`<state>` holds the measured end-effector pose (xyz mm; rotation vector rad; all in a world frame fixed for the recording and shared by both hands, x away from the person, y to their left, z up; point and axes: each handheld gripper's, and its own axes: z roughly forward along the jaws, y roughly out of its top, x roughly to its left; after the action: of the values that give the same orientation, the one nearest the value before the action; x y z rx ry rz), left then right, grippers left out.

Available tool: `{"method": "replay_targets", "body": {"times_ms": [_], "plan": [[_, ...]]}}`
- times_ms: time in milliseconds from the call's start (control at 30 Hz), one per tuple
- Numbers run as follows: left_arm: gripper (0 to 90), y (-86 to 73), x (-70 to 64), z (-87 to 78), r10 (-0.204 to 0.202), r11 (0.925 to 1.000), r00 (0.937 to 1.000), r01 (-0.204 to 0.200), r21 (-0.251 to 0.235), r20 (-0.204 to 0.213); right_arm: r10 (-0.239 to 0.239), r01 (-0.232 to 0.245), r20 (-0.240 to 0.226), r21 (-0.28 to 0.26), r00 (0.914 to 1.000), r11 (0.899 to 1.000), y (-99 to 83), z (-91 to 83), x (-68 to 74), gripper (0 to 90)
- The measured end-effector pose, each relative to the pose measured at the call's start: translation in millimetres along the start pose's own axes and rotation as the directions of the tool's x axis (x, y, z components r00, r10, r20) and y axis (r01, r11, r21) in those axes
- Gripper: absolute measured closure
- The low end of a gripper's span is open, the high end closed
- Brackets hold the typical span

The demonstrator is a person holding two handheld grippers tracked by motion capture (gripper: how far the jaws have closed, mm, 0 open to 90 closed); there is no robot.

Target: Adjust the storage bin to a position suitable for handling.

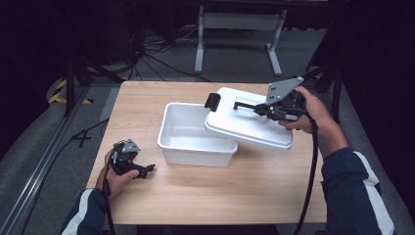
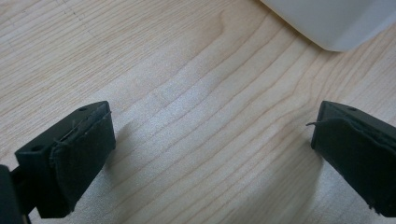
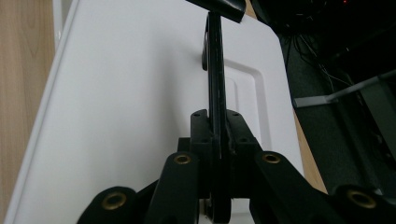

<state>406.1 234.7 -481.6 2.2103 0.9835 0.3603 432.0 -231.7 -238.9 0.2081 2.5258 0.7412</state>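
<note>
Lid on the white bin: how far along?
Done: the right gripper is shut on the lid's black handle. In hand: the white lid sits tilted, partly over the bin, whose left part is uncovered. Left: seating or removing it; direction unclear. The left gripper rests open on the table.

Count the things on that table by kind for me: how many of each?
White box: 1
White lid, held by its black handle: 1
Grippers, left and right: 2
Total: 4
</note>
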Motion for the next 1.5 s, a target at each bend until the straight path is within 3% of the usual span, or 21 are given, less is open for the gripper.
{"method": "replay_targets", "body": {"times_ms": [467, 867, 1233, 1500], "plan": [[0.1, 0.0, 0.0, 0.0, 0.000, 1.0000, 1.0000, 0.000, 0.000, 0.000, 0.069, -0.069, 0.054, -0.008, 0.9962, 0.998, -44.3, -25.6, -6.1, 84.5], [0.1, 0.0, 0.0, 0.0, 0.000, 1.0000, 1.0000, 0.000, 0.000, 0.000, 0.142, -0.142, 0.097, -0.007, 0.9850, 0.990, -84.9, -40.6, -9.5, 84.6], [0.1, 0.0, 0.0, 0.0, 0.000, 1.0000, 1.0000, 0.000, 0.000, 0.000, 0.176, -0.179, 0.105, 0.019, 0.9788, 0.984, -106.6, -34.8, -7.9, 84.6], [0.1, 0.0, 0.0, 0.0, 0.000, 1.0000, 1.0000, 0.000, 0.000, 0.000, 0.207, -0.211, 0.088, 0.043, 0.9743, 0.976, -121.5, -17.4, -5.8, 84.6]]}}
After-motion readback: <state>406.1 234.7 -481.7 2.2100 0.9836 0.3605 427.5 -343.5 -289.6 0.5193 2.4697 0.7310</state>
